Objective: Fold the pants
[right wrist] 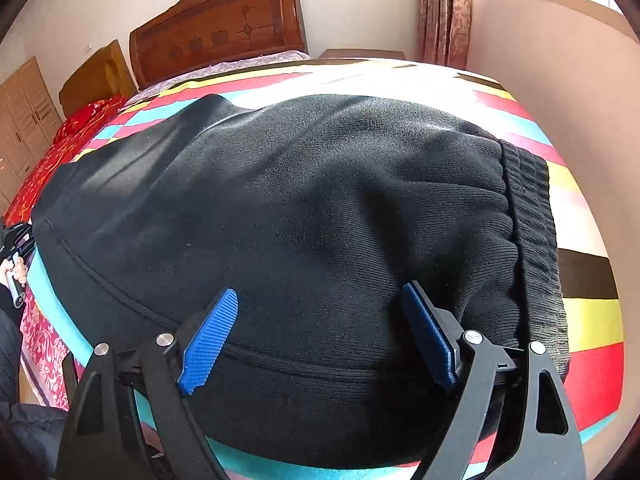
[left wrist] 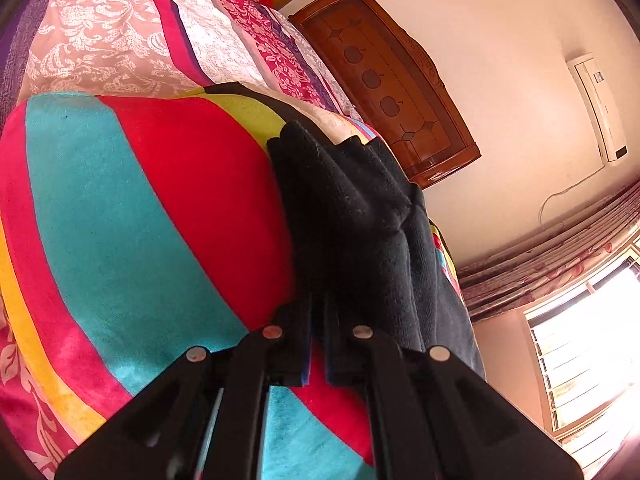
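The black pants (right wrist: 304,240) lie on the striped blanket (right wrist: 592,320) on the bed, waistband at 3 o'clock. The left gripper (left wrist: 318,344) is pinched tight on a bunched piece of the pants. The right gripper (right wrist: 320,336) hangs wide apart over the middle, gripping nothing. The fold looks halfway done. Next, the right one likely needs to grab an edge near 6 o'clock.

One pair of black pants (right wrist: 304,216) on one striped blanket (right wrist: 592,320), which covers one bed ending at one carved wooden headboard (right wrist: 218,26). Two grippers: left gripper (left wrist: 318,344) (pinched on black fabric) and right gripper (right wrist: 320,336), spread over the pants. Beyond the headboard: one air conditioner (left wrist: 598,108), one wardrobe (right wrist: 24,120).
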The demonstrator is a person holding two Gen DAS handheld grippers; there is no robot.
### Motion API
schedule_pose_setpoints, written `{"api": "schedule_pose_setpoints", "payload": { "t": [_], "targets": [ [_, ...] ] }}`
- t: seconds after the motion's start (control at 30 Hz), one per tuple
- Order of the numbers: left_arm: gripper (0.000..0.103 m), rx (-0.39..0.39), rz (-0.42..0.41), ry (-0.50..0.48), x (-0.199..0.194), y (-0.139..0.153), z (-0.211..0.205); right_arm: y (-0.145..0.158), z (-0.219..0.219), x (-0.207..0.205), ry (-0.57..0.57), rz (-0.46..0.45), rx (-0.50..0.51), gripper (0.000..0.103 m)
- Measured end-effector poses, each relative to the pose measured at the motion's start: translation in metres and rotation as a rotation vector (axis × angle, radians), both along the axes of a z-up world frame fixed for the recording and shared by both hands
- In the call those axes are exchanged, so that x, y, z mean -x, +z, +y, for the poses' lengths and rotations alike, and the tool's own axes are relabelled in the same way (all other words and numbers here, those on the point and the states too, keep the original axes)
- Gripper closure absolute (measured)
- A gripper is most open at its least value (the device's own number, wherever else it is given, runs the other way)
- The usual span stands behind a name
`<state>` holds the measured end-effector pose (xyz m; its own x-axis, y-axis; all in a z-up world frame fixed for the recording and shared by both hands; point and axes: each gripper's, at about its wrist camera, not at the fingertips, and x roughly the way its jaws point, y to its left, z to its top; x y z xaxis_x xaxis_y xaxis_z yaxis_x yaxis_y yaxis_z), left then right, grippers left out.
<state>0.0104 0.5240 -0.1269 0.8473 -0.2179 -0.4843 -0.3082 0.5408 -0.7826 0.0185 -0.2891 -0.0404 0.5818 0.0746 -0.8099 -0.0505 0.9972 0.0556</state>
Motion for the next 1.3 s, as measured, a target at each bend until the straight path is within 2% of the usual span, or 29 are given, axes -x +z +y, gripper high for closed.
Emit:
{"api": "schedule_pose_setpoints", "payload": {
  "t": [0.07,0.13,0.2,0.3,0.37,0.47,0.57,0.7,0.73,0.77,0.87,1.0,1.3],
  "targets": [
    [0.098,-0.001,-0.006,-0.008,0.0,0.001,0.001,0.02,0.028,-0.008,-0.037,-0.021,0.069,0.02],
    [0.098,0.008,-0.013,-0.013,-0.001,0.001,0.003,0.044,0.079,-0.014,0.116,-0.111,0.024,0.019],
    [0.098,0.008,-0.018,-0.013,0.0,0.003,0.003,0.055,0.151,-0.023,0.338,-0.151,-0.024,0.015],
    [0.098,-0.028,0.006,-0.018,-0.004,0.006,0.002,0.047,0.281,-0.037,0.666,-0.134,0.015,0.016],
    [0.098,-0.043,0.019,-0.022,-0.006,0.009,0.001,0.037,0.362,-0.042,0.832,-0.148,0.052,0.016],
    [0.098,-0.122,0.053,-0.031,-0.008,0.018,-0.004,0.019,0.469,-0.046,0.989,-0.126,0.128,0.022],
    [0.098,-0.207,0.083,-0.04,-0.013,0.029,-0.011,0.002,0.536,-0.045,1.079,-0.136,0.208,0.025],
    [0.098,-0.273,0.107,-0.046,-0.016,0.034,-0.015,-0.019,0.57,-0.052,1.088,-0.143,0.302,0.033],
    [0.098,-0.29,0.111,-0.046,-0.017,0.035,-0.017,-0.023,0.574,-0.054,1.093,-0.141,0.304,0.039],
    [0.098,-0.303,0.117,-0.042,-0.017,0.035,-0.018,-0.025,0.576,-0.055,1.095,-0.142,0.294,0.053],
    [0.098,-0.348,0.122,-0.035,-0.017,0.038,-0.023,-0.02,0.57,-0.059,1.092,-0.153,0.213,0.071],
    [0.098,-0.405,0.134,-0.025,-0.017,0.043,-0.03,-0.016,0.568,-0.061,1.08,-0.163,0.179,0.075],
    [0.097,-0.425,0.15,-0.029,-0.019,0.042,-0.033,-0.027,0.57,-0.065,1.072,-0.114,0.155,0.075]
  ]
}}
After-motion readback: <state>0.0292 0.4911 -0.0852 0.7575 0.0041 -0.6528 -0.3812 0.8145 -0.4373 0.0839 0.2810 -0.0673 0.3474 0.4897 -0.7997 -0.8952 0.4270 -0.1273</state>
